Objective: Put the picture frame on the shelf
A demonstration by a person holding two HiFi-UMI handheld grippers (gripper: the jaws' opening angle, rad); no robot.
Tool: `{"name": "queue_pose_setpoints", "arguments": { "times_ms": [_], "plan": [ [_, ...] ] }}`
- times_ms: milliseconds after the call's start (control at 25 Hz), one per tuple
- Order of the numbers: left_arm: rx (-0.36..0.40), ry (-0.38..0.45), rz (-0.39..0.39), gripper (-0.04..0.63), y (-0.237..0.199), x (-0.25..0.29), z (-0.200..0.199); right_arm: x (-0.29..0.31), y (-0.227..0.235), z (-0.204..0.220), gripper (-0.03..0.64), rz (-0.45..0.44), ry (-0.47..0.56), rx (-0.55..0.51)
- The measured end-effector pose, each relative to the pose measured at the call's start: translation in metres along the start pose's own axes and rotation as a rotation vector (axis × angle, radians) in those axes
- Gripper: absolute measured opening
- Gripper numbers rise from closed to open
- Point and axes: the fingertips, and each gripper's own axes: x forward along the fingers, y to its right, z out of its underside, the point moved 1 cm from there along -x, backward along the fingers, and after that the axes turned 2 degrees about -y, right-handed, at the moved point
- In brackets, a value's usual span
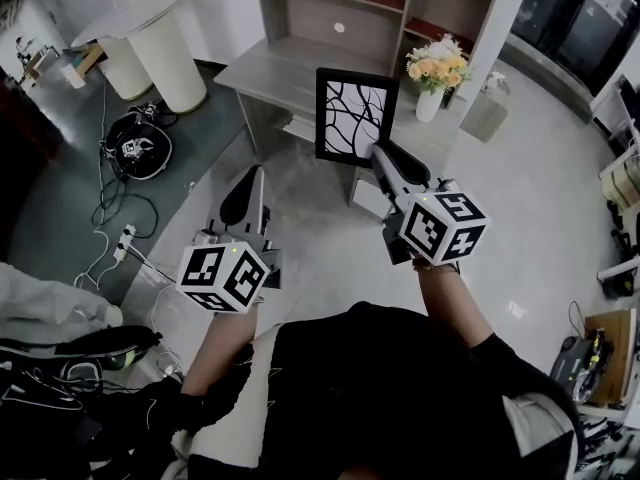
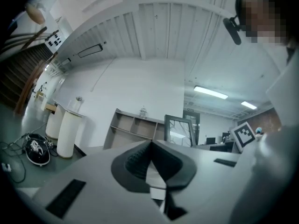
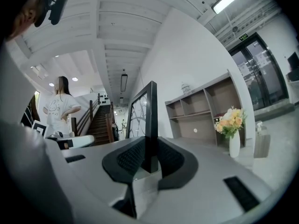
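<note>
Right gripper (image 1: pixel 380 154) (image 3: pixel 149 158) is clamped on the picture frame (image 1: pixel 355 116) (image 3: pixel 142 120). Its jaws are only part way open, with both pads squeezing the frame's thin black edge at the lower right corner. The frame is upright in the air, black-and-white branchy print facing the person, right about at the front edge of the desk (image 1: pixel 268 76). It's not on the shelf (image 1: pixel 380 13) yet; that sits at the back of the desk, with open wooden cubbies. Left gripper (image 1: pixel 255 176) (image 2: pixel 150 146) has its jaws together with nothing in them, hanging out over the floor left of the frame. There's a white vase of flowers (image 1: pixel 436 73) toward the desk's right end.
</note>
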Motion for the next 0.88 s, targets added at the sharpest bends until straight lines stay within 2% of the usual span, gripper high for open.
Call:
{"name": "queue_pose_setpoints", "arguments": {
  "times_ms": [120, 240, 520, 880],
  "plan": [
    [0.061, -0.021, 0.0, 0.011, 0.003, 0.003, 0.01, 0.004, 0.009, 0.007, 0.081, 0.015, -0.018, 0.0],
    [0.1, -0.044, -0.029, 0.011, -0.018, 0.01, 0.017, 0.027, 0.011, 0.017, 0.081, 0.02, -0.039, 0.023],
    [0.031, -0.042, -0.043, 0.011, -0.051, 0.037, 0.014, 0.067, 0.019, 0.017, 0.081, 0.004, -0.058, 0.016],
    [0.0, -0.025, -0.034, 0.011, -0.065, 0.095, 0.004, 0.118, 0.059, -0.008, 0.081, -0.007, -0.044, 0.009]
  ]
}}
